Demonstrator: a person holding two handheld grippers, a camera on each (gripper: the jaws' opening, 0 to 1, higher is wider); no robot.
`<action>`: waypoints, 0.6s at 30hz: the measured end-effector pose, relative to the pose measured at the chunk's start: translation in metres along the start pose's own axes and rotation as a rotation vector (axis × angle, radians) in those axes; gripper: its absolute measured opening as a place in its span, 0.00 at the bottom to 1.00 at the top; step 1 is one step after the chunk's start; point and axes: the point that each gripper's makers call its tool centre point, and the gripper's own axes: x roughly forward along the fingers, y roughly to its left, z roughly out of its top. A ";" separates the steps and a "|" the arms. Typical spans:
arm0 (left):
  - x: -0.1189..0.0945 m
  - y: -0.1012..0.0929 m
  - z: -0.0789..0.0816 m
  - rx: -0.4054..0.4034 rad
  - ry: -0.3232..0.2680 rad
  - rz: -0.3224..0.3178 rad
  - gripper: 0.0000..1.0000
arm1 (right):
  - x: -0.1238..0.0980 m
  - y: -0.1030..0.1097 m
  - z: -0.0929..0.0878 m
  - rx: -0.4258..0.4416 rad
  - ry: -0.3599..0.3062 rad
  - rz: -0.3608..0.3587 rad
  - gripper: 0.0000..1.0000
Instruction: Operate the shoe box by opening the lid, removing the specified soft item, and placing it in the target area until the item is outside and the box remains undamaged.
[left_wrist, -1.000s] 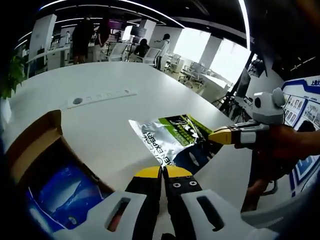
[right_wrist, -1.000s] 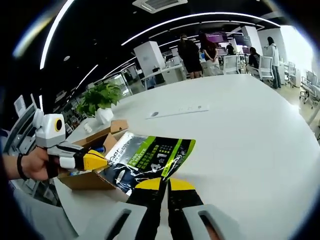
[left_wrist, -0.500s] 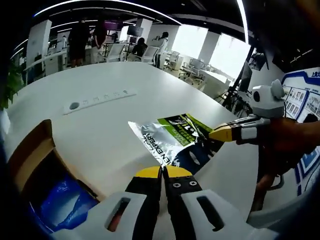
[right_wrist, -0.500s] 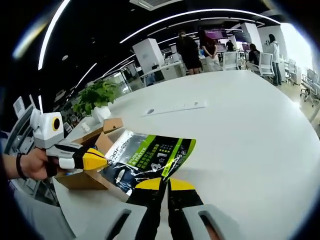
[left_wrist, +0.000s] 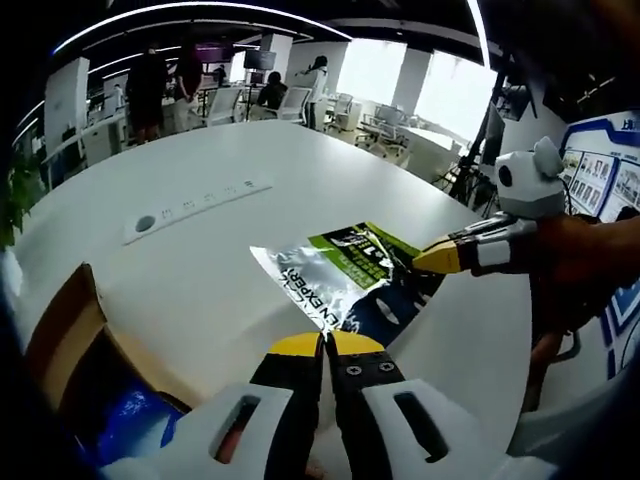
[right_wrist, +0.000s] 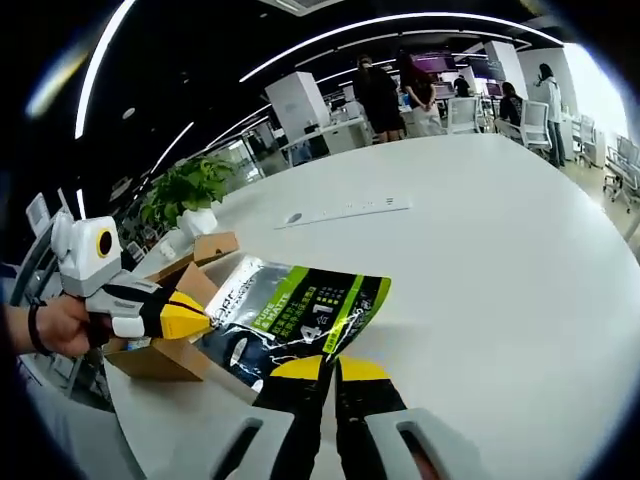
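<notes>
Looking along the left tool (left_wrist: 325, 345), the left gripper view shows its yellow-tipped jaws pressed together on the near edge of the soft pouch (left_wrist: 345, 280), a silver, green and dark-blue printed packet held just above the white tabletop (left_wrist: 200, 260). At 3 o'clock the right tool (left_wrist: 440, 260) comes in, gripped by a hand (left_wrist: 575, 270), its yellow tip pinching the pouch's far corner. At 8 o'clock the open shoe box (left_wrist: 70, 350) sits with a brown flap raised and blue plastic (left_wrist: 135, 425) inside, something the other view hides. A power strip (left_wrist: 195, 195) lies at 11 o'clock.

The right gripper view shows the right tool (right_wrist: 328, 368) clenched on the pouch (right_wrist: 295, 315) at 6 o'clock, the green panel with white print facing up. The left tool (right_wrist: 190, 315) clamps the silver end at 9 o'clock, in front of the shoe box (right_wrist: 165, 355). A potted plant (right_wrist: 190, 195) stands at 10 o'clock.
</notes>
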 end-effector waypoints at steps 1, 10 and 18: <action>0.002 0.000 0.000 0.014 0.007 0.004 0.00 | 0.001 -0.001 0.000 -0.001 0.003 0.000 0.00; 0.016 -0.001 -0.008 0.158 0.086 0.018 0.01 | 0.010 -0.011 -0.005 -0.008 0.028 -0.001 0.00; 0.029 0.001 -0.015 0.220 0.140 0.016 0.01 | 0.018 -0.019 -0.008 -0.006 0.044 -0.002 0.00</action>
